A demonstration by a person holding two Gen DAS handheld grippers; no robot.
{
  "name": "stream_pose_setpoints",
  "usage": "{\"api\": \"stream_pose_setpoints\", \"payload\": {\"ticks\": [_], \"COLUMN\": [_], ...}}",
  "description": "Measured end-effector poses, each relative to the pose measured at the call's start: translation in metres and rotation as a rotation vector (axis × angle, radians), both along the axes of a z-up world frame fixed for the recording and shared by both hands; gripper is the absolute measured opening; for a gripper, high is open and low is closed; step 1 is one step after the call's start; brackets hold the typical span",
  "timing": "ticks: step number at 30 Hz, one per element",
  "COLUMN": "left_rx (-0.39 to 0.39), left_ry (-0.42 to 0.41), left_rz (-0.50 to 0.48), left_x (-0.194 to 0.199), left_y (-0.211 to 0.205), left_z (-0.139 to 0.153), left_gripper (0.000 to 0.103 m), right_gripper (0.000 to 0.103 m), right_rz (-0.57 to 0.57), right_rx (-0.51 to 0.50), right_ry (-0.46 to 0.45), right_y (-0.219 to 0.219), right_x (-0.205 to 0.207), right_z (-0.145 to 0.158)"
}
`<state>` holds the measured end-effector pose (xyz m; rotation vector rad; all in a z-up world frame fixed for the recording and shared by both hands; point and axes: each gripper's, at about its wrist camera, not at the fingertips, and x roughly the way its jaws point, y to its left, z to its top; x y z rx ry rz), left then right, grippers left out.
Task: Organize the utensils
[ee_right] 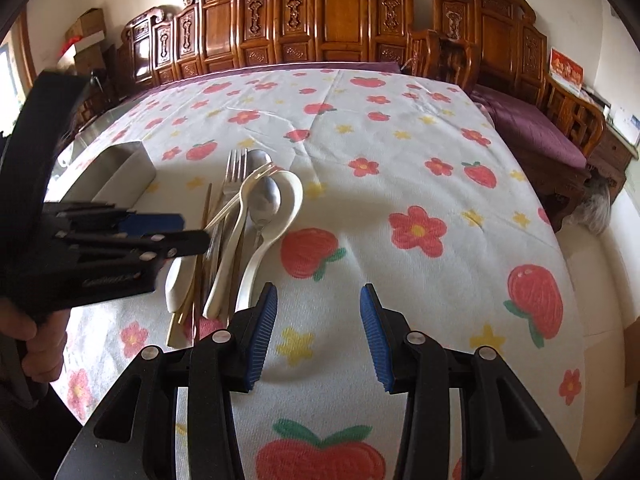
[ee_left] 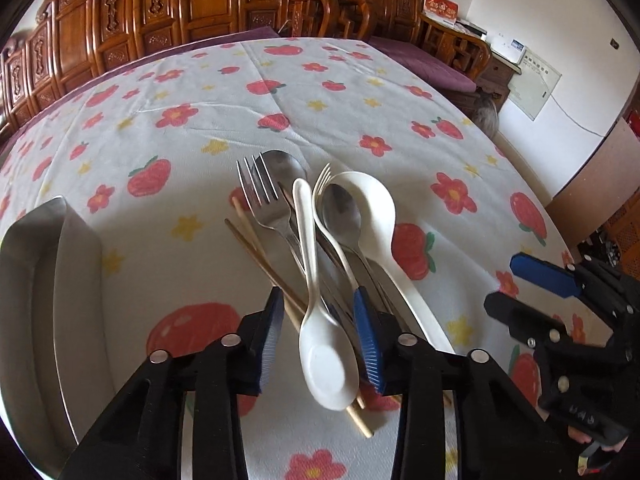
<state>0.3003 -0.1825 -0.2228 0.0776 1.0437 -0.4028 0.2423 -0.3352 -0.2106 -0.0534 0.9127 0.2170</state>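
A pile of utensils lies on the flowered tablecloth: a metal fork [ee_left: 262, 200], a metal spoon [ee_left: 341, 212], a small white spoon [ee_left: 322, 344], a large white ladle spoon [ee_left: 376, 208] and wooden chopsticks [ee_left: 260, 256]. The pile also shows in the right wrist view [ee_right: 248, 216]. My left gripper [ee_left: 320, 336] is open, its fingers on either side of the small white spoon and the handles. My right gripper [ee_right: 318, 332] is open and empty over bare cloth to the right of the pile. It also shows in the left wrist view [ee_left: 536, 288].
A metal tray [ee_left: 36, 280] stands left of the pile, also seen in the right wrist view [ee_right: 116, 172]. Carved wooden chairs [ee_right: 340, 20] and a bench with a purple cushion [ee_right: 532, 128] line the far and right sides of the table.
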Motion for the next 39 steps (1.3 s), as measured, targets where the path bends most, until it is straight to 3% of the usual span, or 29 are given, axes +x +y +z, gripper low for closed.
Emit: {"api": "stream_pose_setpoints", "payload": {"ticks": [4, 9, 19, 31, 39], "left_rx": [0.011, -0.043, -0.012, -0.082, -0.098], "left_ry": [0.044, 0.085, -0.022, -0.113, -0.136], "left_rz": [0.022, 0.031, -0.038, -0.084, -0.088], "left_x": [0.01, 0.009, -0.025, -0.049, -0.054], "left_y": [0.001, 0.01, 0.015, 0.034, 0.048], "left_z": [-0.007, -0.009, 0.014, 0.042, 0.053], "left_gripper": [0.023, 0.007, 0.006, 0.006, 0.006], "right_gripper": [0.046, 0.046, 0.046, 0.045, 0.03], "right_rz": [0.007, 0.018, 0.038, 0.023, 0.002], "right_rx": [-0.007, -0.021, -0.039, 0.002, 0.005], "right_ry": [0.001, -0.004, 0.018, 0.032, 0.098], "right_y": [0.002, 0.006, 0.017, 0.036, 0.043], "right_x": [0.0, -0.002, -0.002, 0.029, 0.051], "right_z": [-0.001, 0.0, -0.011, -0.017, -0.031]}}
